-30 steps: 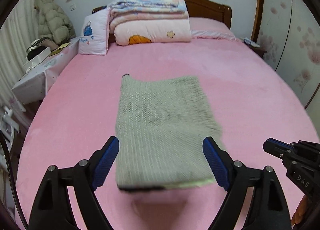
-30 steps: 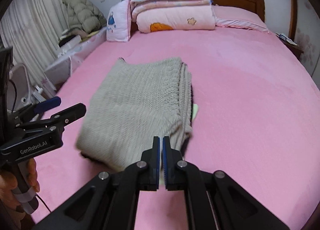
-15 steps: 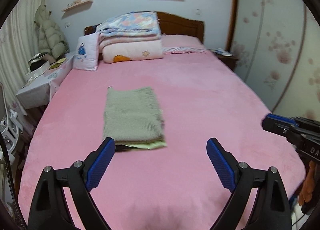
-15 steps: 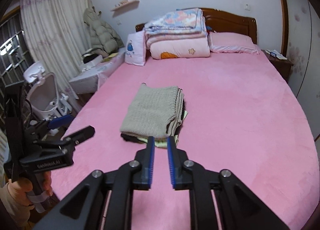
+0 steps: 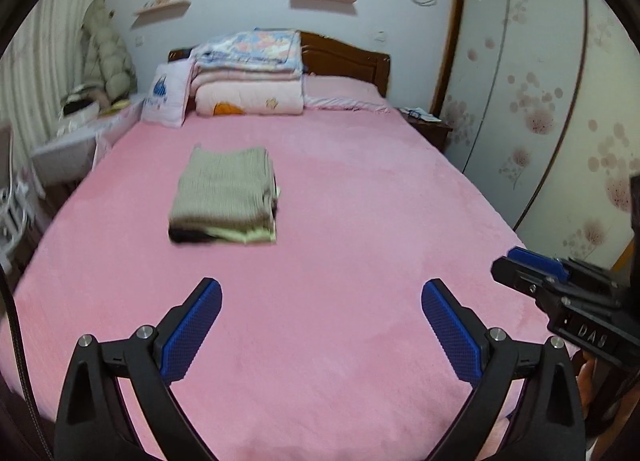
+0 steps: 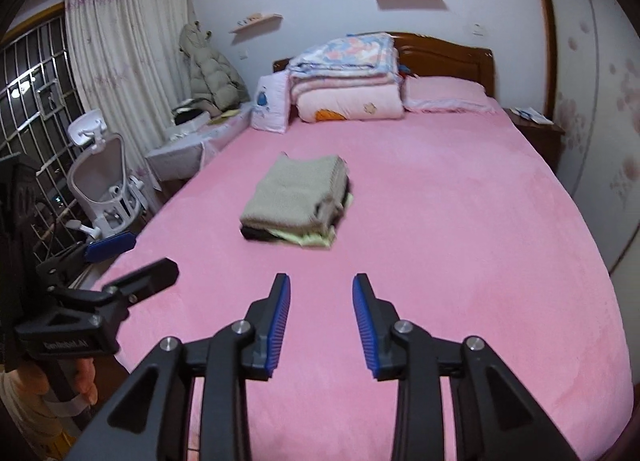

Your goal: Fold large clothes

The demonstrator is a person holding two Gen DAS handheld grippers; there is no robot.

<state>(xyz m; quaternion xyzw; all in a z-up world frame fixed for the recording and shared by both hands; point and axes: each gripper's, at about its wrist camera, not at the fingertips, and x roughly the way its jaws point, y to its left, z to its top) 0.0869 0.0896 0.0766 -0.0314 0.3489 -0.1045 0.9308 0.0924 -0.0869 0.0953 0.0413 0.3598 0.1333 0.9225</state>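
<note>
A: Both tongs are held over the near bed edge: left gripper [image 5: 320, 317] spread wide, right gripper [image 6: 320, 313] parted, nothing gripped.

B: Folded grey knit sweater [image 5: 226, 191] is stacked on darker and yellow clothes, mid pink bed [image 5: 360, 221]. Folded quilts [image 6: 348, 77] noted by the headboard.

A coarse grey knit sweater [image 5: 226, 187] is seen folded on a matt pink plush bed cover [image 5: 360, 221]. Matt black plastic claws, left claw [image 5: 320, 325] and right claw [image 6: 321, 323], are fitted with ribbed blue pads [image 5: 450, 331]; a glossy wooden headboard [image 5: 344, 61] is visible behind.
</note>
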